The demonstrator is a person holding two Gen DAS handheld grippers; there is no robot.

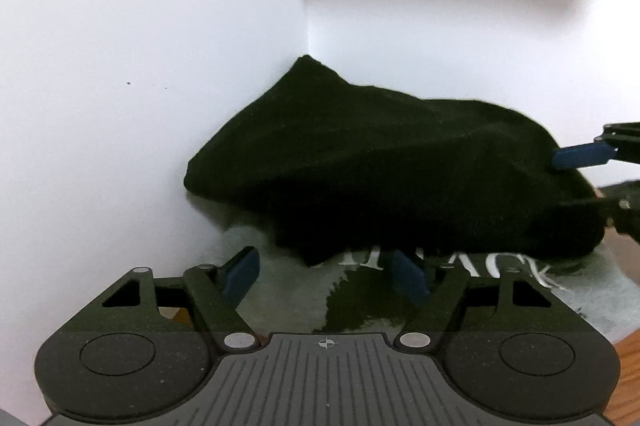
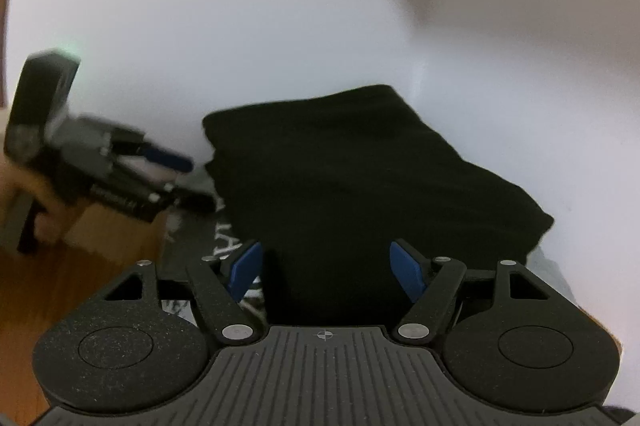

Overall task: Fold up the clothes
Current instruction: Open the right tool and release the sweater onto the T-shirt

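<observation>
The counter (image 2: 48,290) is brown wood and sits against white walls in a corner. A gray and black printed cloth (image 1: 288,290) with white letters lies flat on it. A folded black garment (image 1: 380,170) lies on top of that cloth, pushed far back into the corner and touching the wall.

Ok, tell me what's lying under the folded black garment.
Under the folded black garment lies another textile, grey and dark with white lettering, poking out at the near edge. Most of it is covered, so the lettering can't be read in full.
</observation>
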